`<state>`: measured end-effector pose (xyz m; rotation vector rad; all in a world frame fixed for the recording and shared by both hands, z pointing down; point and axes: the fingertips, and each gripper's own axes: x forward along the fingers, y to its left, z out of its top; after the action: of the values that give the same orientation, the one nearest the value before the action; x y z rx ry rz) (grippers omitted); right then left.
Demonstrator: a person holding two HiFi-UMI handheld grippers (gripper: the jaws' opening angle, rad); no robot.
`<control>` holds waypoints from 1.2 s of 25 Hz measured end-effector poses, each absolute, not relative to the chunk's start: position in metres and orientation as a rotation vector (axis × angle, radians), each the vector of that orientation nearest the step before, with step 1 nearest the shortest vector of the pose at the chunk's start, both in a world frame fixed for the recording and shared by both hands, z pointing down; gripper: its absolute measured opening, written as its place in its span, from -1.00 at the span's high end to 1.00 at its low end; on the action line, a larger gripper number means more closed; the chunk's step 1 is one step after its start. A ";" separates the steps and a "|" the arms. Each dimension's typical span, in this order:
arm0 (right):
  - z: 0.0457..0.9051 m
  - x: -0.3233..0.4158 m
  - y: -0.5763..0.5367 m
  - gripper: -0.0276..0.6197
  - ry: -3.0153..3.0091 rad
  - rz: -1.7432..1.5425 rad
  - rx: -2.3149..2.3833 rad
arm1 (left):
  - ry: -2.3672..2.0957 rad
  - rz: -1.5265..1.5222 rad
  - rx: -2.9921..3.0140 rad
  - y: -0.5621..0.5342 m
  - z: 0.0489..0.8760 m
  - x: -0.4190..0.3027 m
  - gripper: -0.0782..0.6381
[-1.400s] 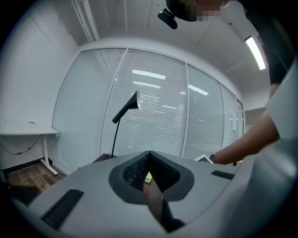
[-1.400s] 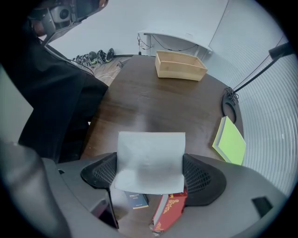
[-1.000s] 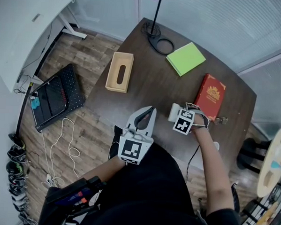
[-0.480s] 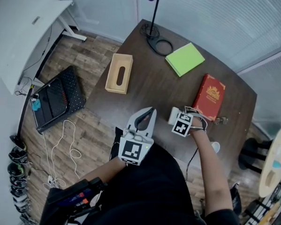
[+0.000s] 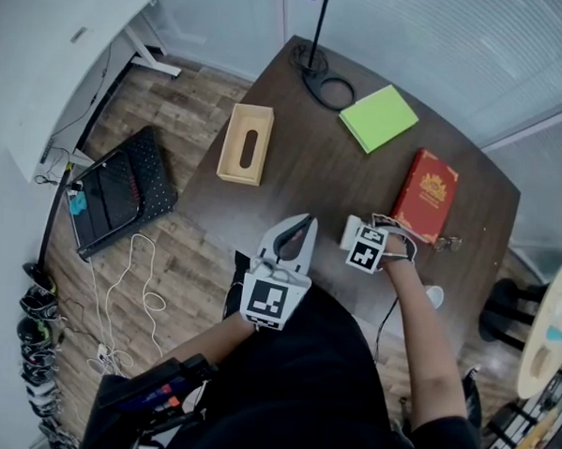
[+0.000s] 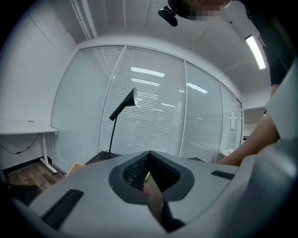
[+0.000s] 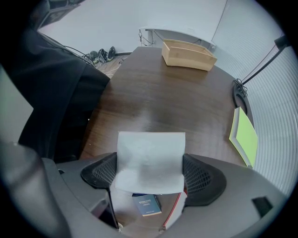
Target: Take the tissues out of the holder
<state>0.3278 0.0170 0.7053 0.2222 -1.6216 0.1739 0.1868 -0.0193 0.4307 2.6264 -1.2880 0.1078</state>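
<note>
A light wooden tissue holder (image 5: 245, 144) with an oval slot lies near the table's far left edge; it also shows in the right gripper view, holder (image 7: 187, 55), far ahead. My right gripper (image 5: 353, 234) rests low over the table's near side, shut on a white pack of tissues (image 5: 347, 229). In the right gripper view the tissues (image 7: 150, 158) fill the gap of the right gripper (image 7: 149, 173). My left gripper (image 5: 303, 222) hovers at the table's near edge, shut and holding nothing. In the left gripper view the left gripper (image 6: 150, 160) points up at the window blinds.
On the dark wooden table (image 5: 302, 187) lie a green notebook (image 5: 378, 117), a red book (image 5: 427, 195) and a black lamp base (image 5: 328, 85) at the far edge. Keys (image 5: 446, 243) lie beside the book. A black laptop bag (image 5: 114, 191) sits on the floor at left.
Only the head view has shifted slightly; both grippers and the tissues stay where they were.
</note>
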 end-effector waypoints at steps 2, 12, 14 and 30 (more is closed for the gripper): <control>0.706 0.327 0.016 -0.44 -1.624 0.170 0.221 | -1.278 0.108 2.627 -0.018 0.432 0.188 0.79; 0.720 0.323 0.021 -0.44 -1.613 0.170 0.206 | -1.280 0.105 2.617 -0.012 0.434 0.186 0.79; 0.724 0.322 0.024 -0.44 -1.603 0.162 0.197 | -1.289 0.107 2.609 -0.013 0.435 0.181 0.79; 0.735 0.319 0.028 -0.44 -1.597 0.163 0.192 | -1.285 0.115 2.607 -0.012 0.439 0.177 0.79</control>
<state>0.3195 0.0276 0.7349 0.1925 -1.5969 0.1633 0.1767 -0.0124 0.4390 2.6068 -1.2849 0.1155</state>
